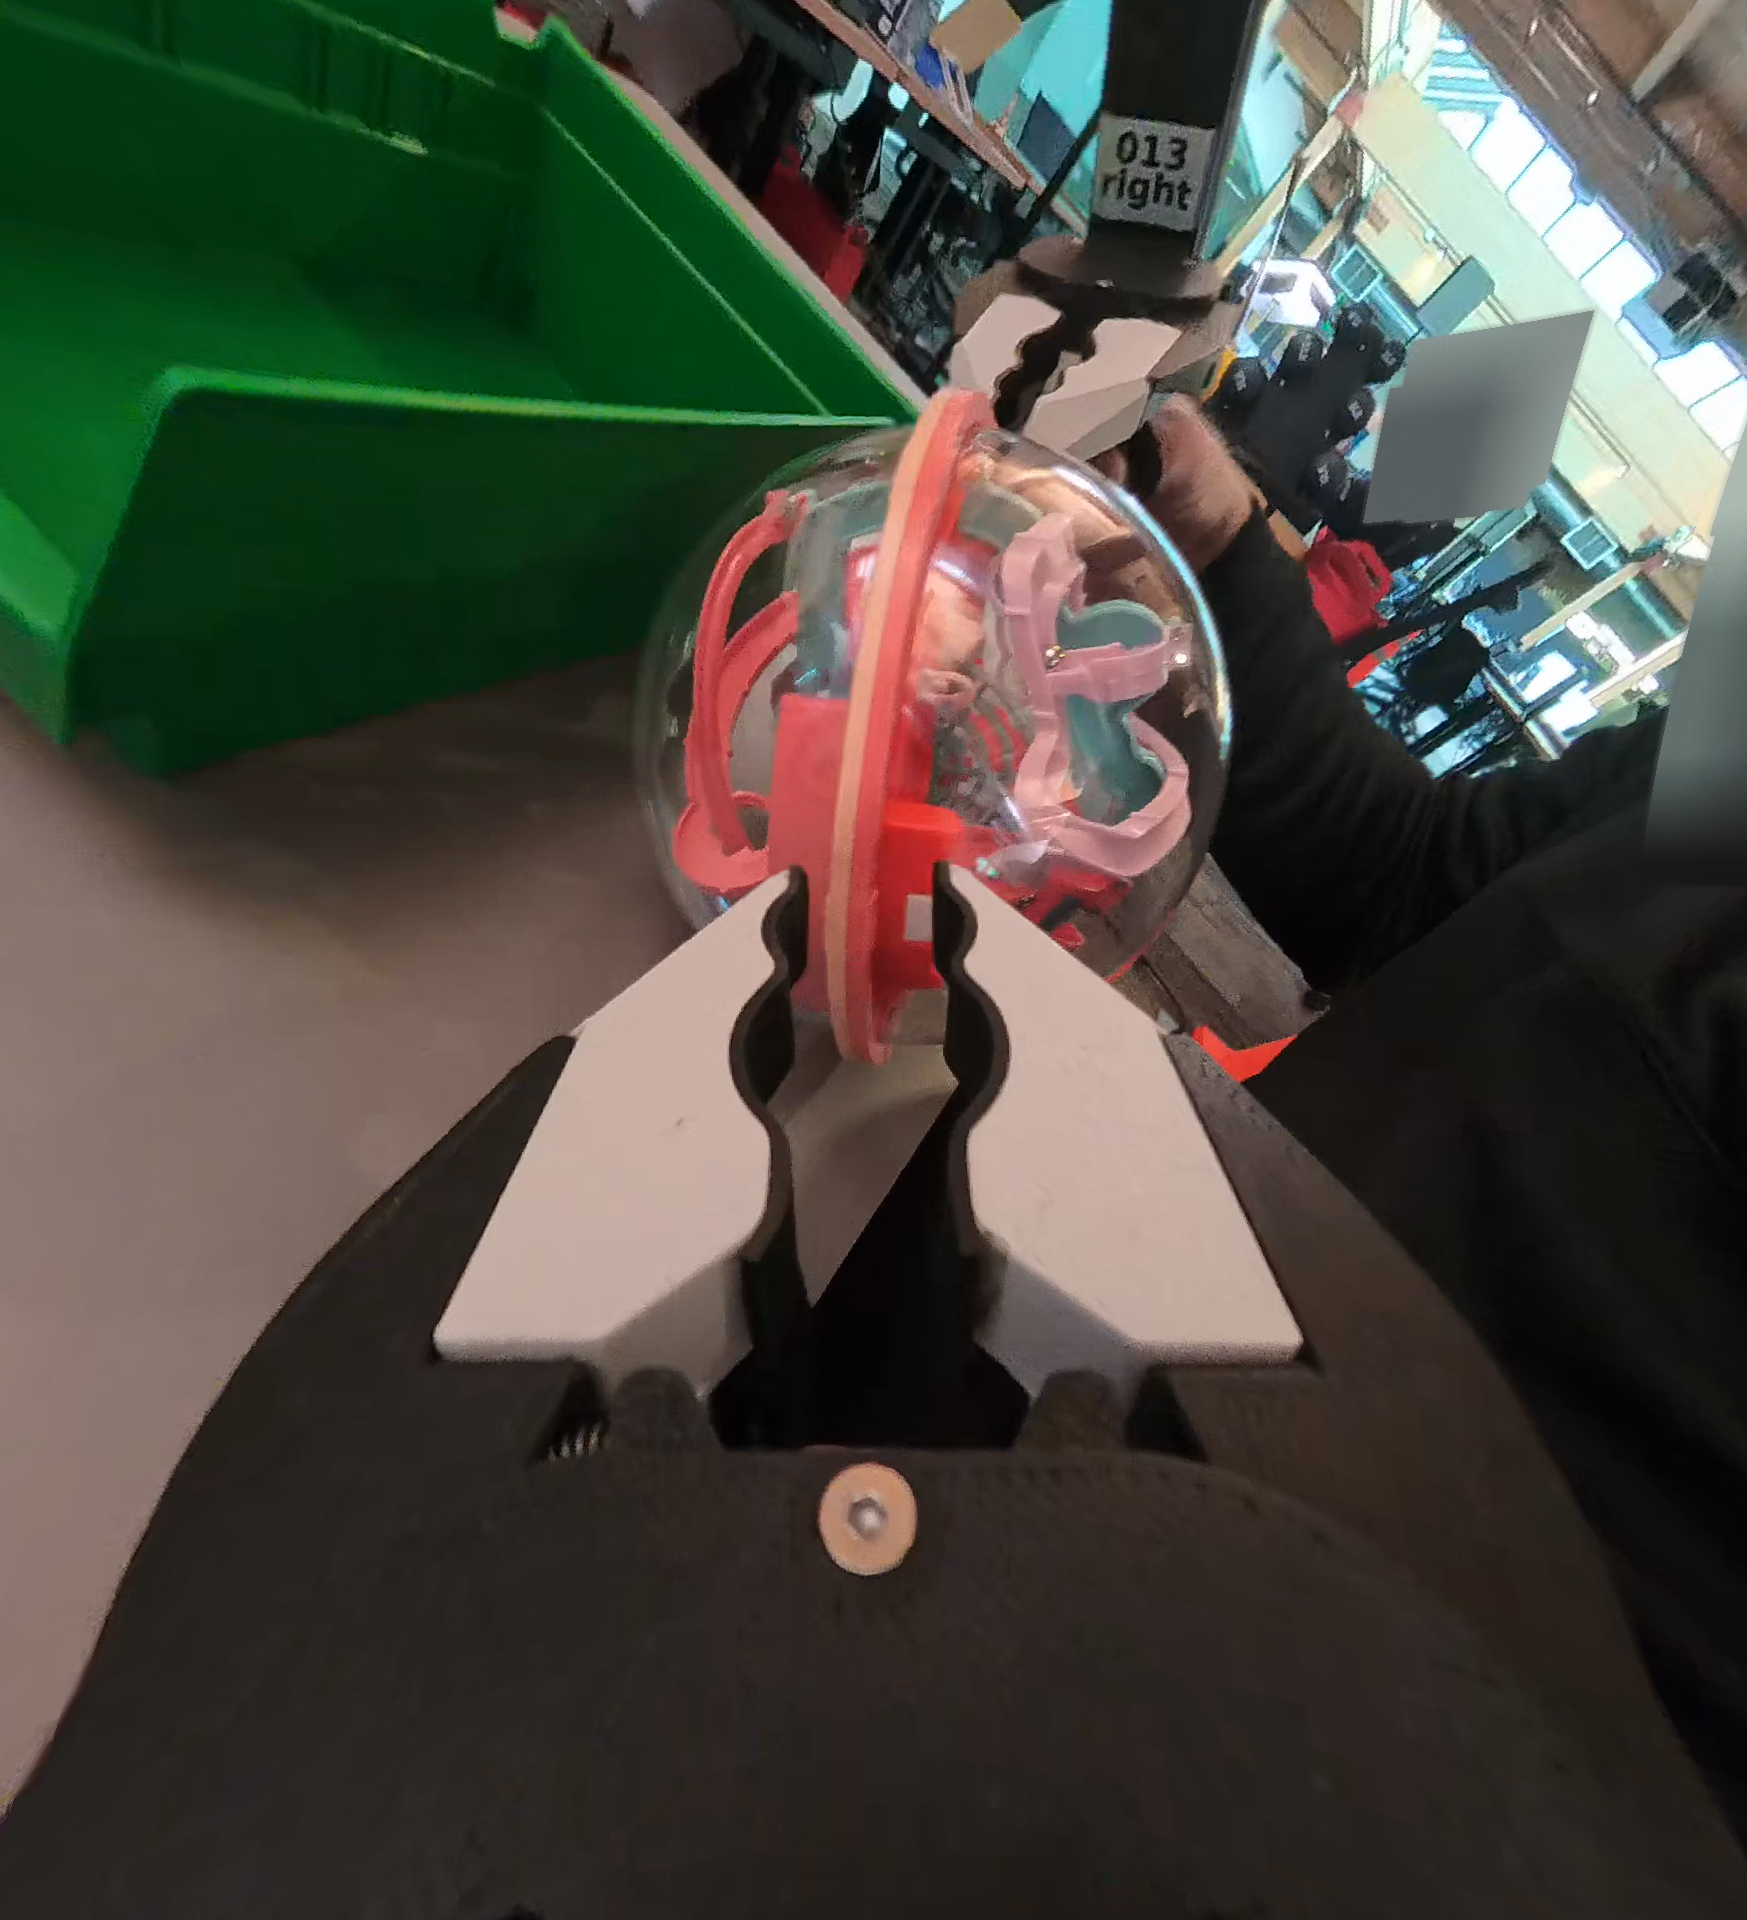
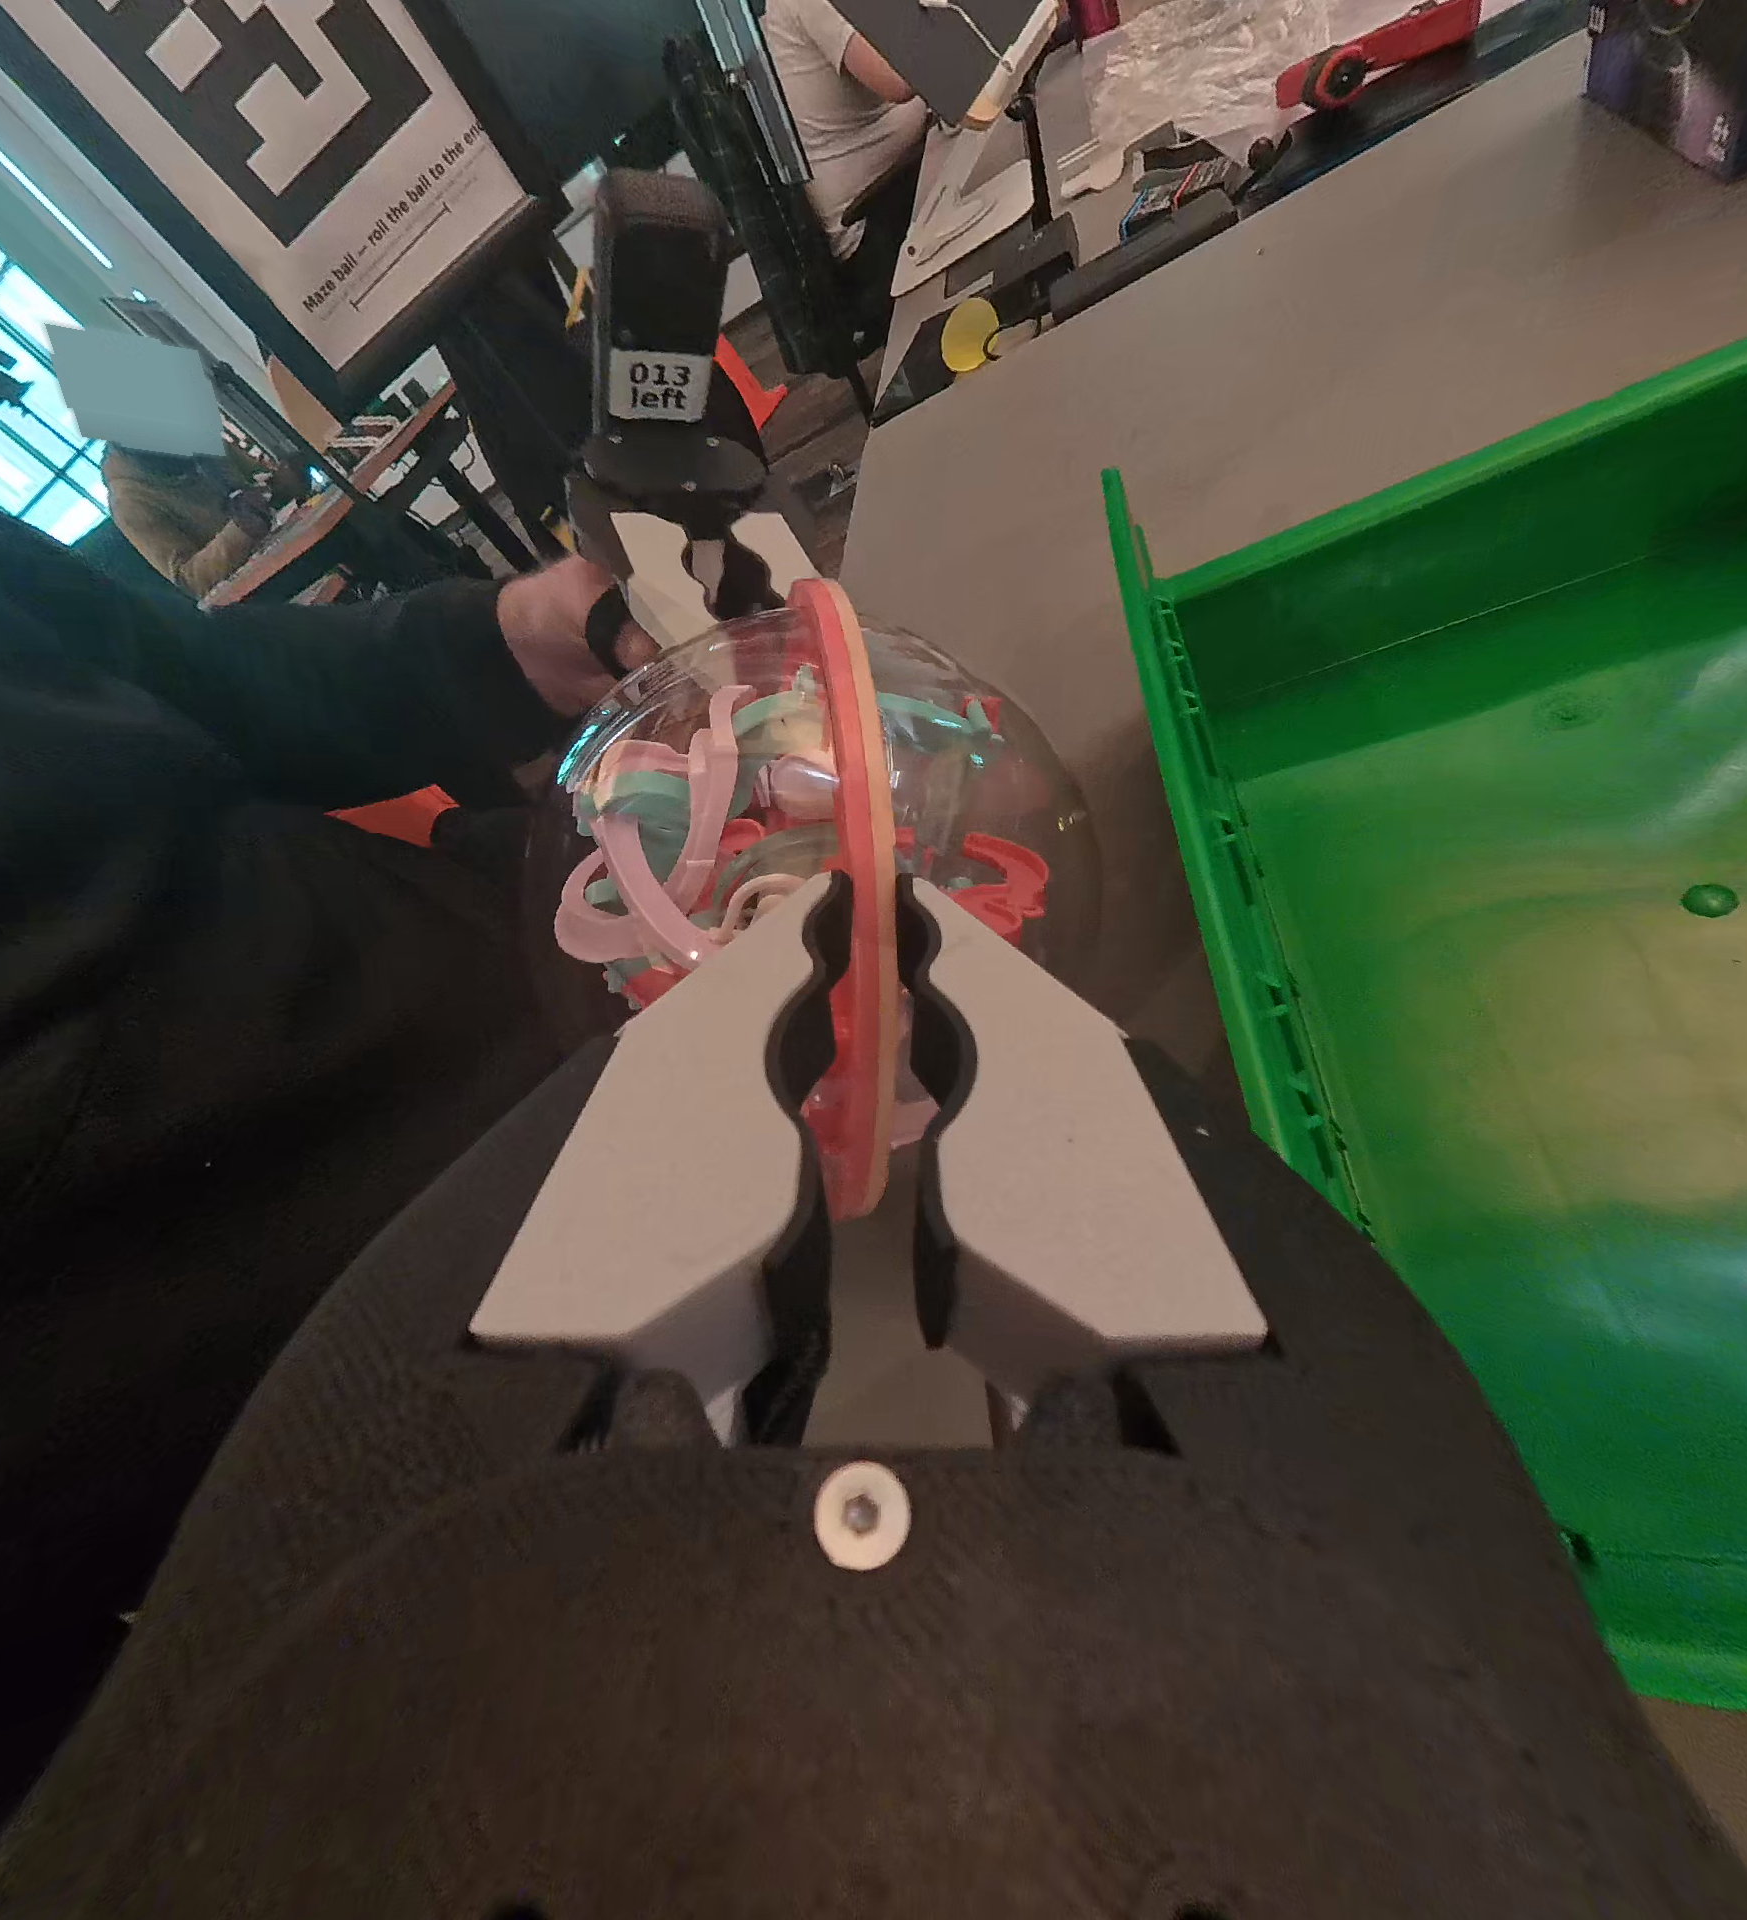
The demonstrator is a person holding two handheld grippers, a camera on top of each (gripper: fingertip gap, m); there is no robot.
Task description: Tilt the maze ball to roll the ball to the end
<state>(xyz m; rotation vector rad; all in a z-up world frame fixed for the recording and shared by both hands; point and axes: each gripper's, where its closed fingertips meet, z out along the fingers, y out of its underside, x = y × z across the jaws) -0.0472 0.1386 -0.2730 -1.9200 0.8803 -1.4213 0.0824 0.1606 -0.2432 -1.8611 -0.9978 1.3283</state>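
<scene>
Pinching maze ball (image 2: 827,831) rim – right hand-held gripper (image 2: 874,894); left hand-held gripper (image 1: 869,883) spread, straddling rim.

Right hand-held gripper (image 2: 871,902) clamps the maze ball's (image 2: 744,831) red rim (image 2: 864,831).

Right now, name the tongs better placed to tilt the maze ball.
Right. The right tongs sit narrow around the maze ball's red rim, their pads close against it. The left tongs stand wider, with visible gaps on both sides of the rim.
</scene>
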